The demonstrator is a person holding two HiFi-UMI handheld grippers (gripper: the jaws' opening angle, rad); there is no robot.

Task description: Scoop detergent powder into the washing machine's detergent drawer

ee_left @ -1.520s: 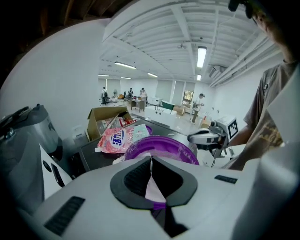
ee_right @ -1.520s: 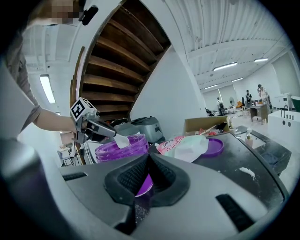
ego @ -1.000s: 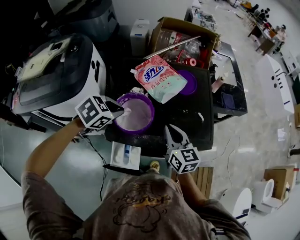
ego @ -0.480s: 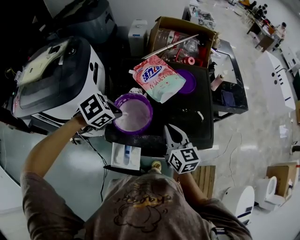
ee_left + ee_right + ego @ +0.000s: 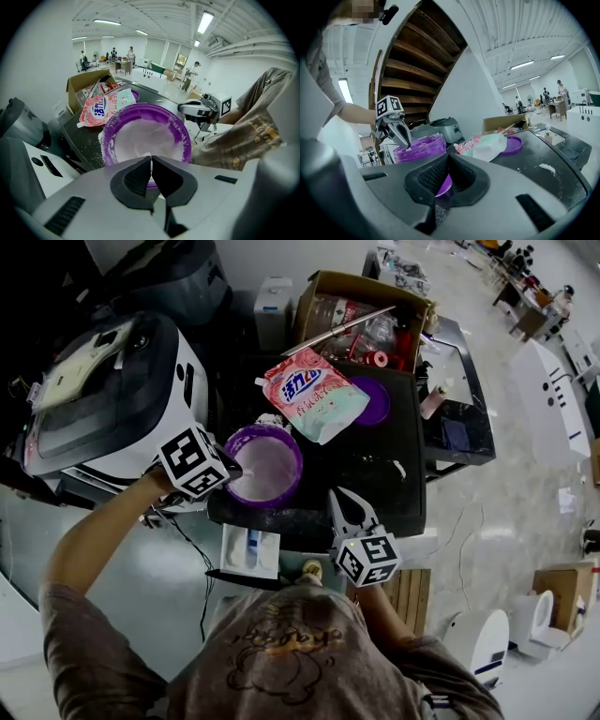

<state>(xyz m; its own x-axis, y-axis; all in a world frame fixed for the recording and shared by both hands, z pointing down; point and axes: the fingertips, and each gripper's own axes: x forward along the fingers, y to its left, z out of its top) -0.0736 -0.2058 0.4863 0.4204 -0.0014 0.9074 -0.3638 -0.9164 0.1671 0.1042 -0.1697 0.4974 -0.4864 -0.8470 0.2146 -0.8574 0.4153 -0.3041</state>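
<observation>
Purple round plastic tub (image 5: 297,454) of white powder (image 5: 272,470) sits left on the black table (image 5: 375,474), the left gripper (image 5: 238,468) (jaws pinched on a thin white scoop handle (image 5: 150,161)) at its rim, apparently mid-scoop, the right gripper (image 5: 352,510) spread idle nearby; next, a level carry to the near white drawer (image 5: 251,551).

Purple tub (image 5: 146,123), whitish powder (image 5: 145,140) inside, just ahead of left gripper (image 5: 151,158); white scoop handle (image 5: 150,161) between its black pads (image 5: 137,178). Beyond tub, pink-and-pale-green pouch (image 5: 101,108), purple lid (image 5: 373,401). Black-and-white squares on its cube (image 5: 192,463).

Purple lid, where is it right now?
In the head view, the purple lid lies on the black table, just right of the detergent bag.
</observation>
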